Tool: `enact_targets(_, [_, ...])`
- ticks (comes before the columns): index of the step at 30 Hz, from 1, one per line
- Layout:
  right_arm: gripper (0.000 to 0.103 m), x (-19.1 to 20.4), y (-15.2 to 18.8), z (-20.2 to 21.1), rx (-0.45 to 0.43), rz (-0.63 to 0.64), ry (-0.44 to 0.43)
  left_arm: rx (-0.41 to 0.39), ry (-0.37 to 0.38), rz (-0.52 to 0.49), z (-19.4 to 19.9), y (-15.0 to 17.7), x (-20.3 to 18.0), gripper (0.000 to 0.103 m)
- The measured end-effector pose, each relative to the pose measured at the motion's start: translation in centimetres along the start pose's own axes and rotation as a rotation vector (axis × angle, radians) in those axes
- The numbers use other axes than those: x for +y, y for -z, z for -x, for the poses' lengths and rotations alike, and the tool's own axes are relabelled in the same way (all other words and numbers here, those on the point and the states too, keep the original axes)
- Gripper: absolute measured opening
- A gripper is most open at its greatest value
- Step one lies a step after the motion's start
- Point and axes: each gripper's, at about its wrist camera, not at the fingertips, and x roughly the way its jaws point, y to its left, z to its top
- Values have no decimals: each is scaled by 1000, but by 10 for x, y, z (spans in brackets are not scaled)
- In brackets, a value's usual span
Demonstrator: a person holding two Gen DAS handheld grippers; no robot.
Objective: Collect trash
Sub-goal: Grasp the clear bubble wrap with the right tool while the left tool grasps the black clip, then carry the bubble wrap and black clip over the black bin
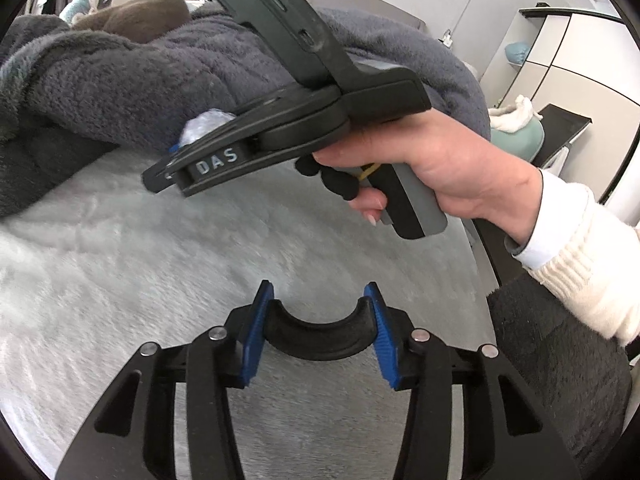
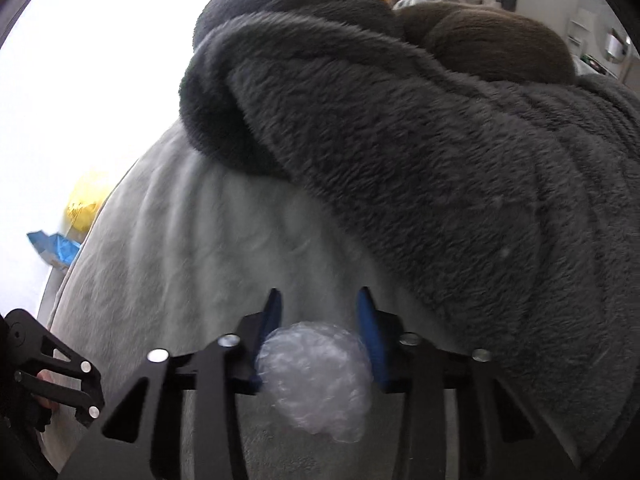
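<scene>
A crumpled ball of clear bubble wrap (image 2: 316,376) sits between the blue pads (image 2: 370,340) of my right gripper (image 2: 318,300), which is shut on it just above the pale fluffy bed cover (image 2: 180,260). In the left wrist view a hand holds that right gripper (image 1: 166,170) side-on, with the bubble wrap (image 1: 204,126) showing behind its fingers. My left gripper (image 1: 318,292) hangs low over the bed cover (image 1: 140,260). A black curved piece (image 1: 320,340) spans its two pads and touches both. I cannot tell what it is.
A dark grey fleece blanket (image 2: 420,160) is heaped across the bed behind the grippers, with a brown cushion (image 1: 136,16) on top. Yellow (image 2: 84,204) and blue (image 2: 56,248) wrappers lie past the bed's left edge. White cabinets (image 1: 560,52) and teal slippers (image 1: 516,132) stand at the right.
</scene>
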Motion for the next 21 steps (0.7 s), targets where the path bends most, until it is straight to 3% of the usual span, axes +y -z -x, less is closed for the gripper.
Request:
enact_targets(14, [35,14,4,31,-38,-44,26,-94,-148,35,33,6,-2,49])
enact_targets(21, [35,30,18,62,-85,-99,14,-131,-291,82,57,15,-9,49])
